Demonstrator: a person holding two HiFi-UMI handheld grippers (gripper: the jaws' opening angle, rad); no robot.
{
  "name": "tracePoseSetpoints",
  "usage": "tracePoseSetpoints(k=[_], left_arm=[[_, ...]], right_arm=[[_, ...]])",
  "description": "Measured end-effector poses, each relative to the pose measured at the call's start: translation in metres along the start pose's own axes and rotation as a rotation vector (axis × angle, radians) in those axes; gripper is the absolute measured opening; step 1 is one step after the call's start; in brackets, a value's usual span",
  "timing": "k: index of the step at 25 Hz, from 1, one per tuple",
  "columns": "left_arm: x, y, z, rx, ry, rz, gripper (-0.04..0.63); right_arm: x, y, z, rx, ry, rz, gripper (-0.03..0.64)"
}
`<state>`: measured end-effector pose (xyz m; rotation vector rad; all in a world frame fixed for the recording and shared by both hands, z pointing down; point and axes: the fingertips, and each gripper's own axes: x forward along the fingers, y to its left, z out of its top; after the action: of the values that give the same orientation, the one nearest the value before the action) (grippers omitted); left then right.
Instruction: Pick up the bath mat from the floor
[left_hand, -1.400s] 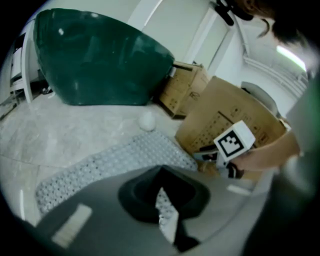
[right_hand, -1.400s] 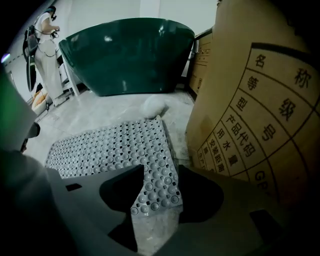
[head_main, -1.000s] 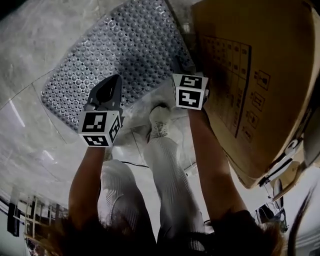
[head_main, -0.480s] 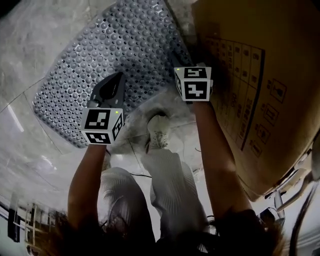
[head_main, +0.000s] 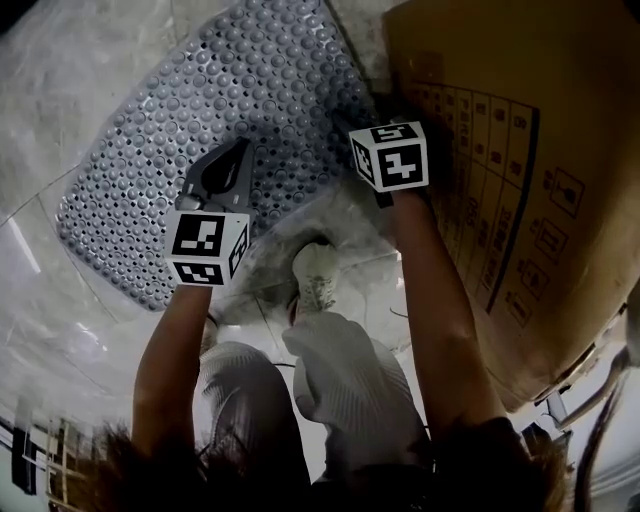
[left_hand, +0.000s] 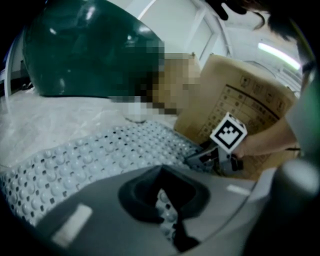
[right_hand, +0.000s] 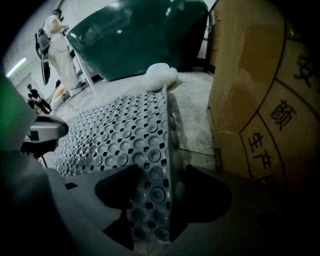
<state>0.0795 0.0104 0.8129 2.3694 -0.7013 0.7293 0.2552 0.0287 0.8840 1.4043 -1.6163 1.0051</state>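
Note:
The grey studded bath mat (head_main: 190, 130) is spread on the pale marble floor beside a cardboard box. My left gripper (head_main: 230, 155) is at the mat's near edge. In the left gripper view a narrow strip of mat (left_hand: 165, 216) is pinched in the left gripper (left_hand: 167, 220). My right gripper (head_main: 362, 125) is at the mat's box-side corner, its tips hidden under its marker cube (head_main: 392, 155). In the right gripper view the mat's edge (right_hand: 150, 150) stands upright between the wide jaws of the right gripper (right_hand: 160, 200). Those jaws have just been opening.
A big cardboard box (head_main: 520, 150) stands close on the right of the mat. A dark green tub (right_hand: 135, 35) rises beyond the mat, with a white bundle (right_hand: 161, 75) at its foot. The person's white shoe (head_main: 315, 275) is planted just below the mat's near edge.
Both grippers have sunk toward the floor and the mat looms larger. The right gripper has shifted up the picture along the mat's box-side edge.

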Motion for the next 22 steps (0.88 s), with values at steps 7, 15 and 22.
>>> tracePoseSetpoints(k=[7,15,22], left_arm=[[-0.002,0.005,-0.002,0.011,0.006,-0.007,0.006],[-0.031,0.01,-0.005,0.002,0.035,0.007,0.006],[-0.077,0.017,0.01,-0.007,0.054,0.041,0.006]], right_arm=[[-0.002,0.005,0.0,-0.012,0.005,-0.014,0.2],[-0.022,0.005,0.008,-0.02,0.013,-0.141,0.036],[-0.052,0.034,0.019,-0.02,0.021,-0.178,0.02]])
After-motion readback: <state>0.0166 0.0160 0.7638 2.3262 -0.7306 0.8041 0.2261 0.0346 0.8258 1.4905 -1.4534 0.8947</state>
